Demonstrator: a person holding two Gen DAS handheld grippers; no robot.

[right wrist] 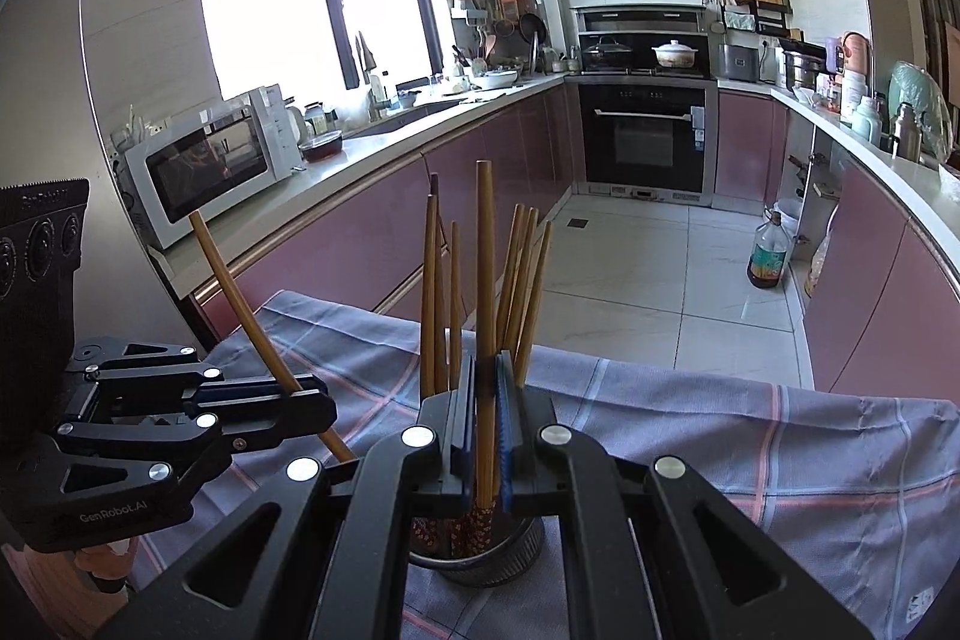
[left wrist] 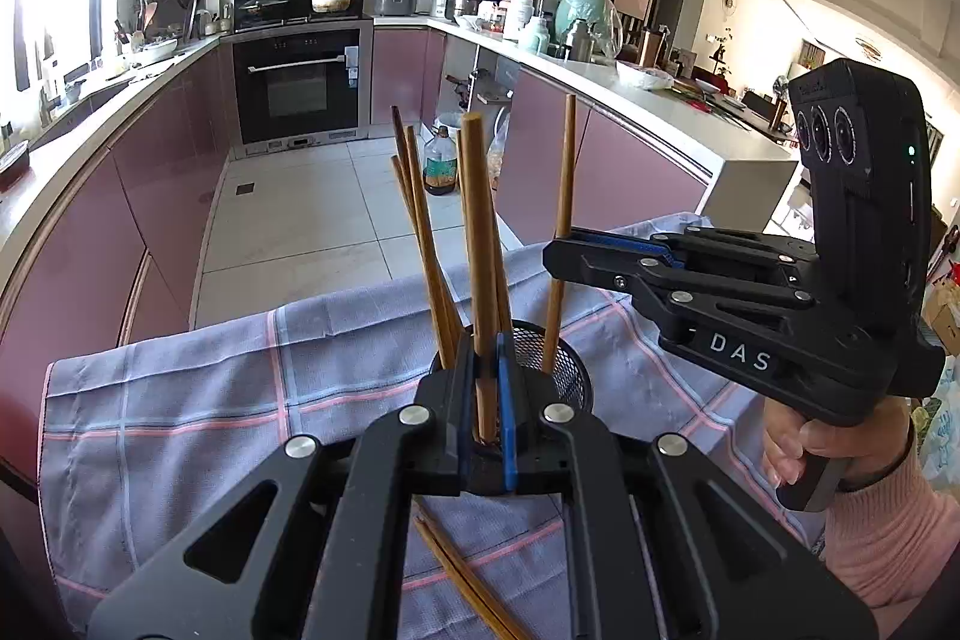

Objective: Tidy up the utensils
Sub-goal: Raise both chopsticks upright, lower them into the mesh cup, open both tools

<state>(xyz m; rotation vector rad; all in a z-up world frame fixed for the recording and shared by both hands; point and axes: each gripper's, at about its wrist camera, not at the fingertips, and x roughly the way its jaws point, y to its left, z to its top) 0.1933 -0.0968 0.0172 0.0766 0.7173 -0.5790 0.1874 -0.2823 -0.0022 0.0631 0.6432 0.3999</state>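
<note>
Left wrist view: my left tool (left wrist: pixel 487 394) clamps one chopstick (left wrist: pixel 480 244) upright over the mesh holder (left wrist: pixel 564 364) at twelve o'clock; if it tilts, it could miss the rim.

Right wrist view: my right tool (right wrist: pixel 487 400) pinches another chopstick (right wrist: pixel 485 280) above the holder; crowded sticks may jam it.

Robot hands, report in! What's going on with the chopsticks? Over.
Left gripper shut on chopstick. Right gripper shut on another chopstick. Both over mesh holder. Loose chopsticks on cloth.
</note>
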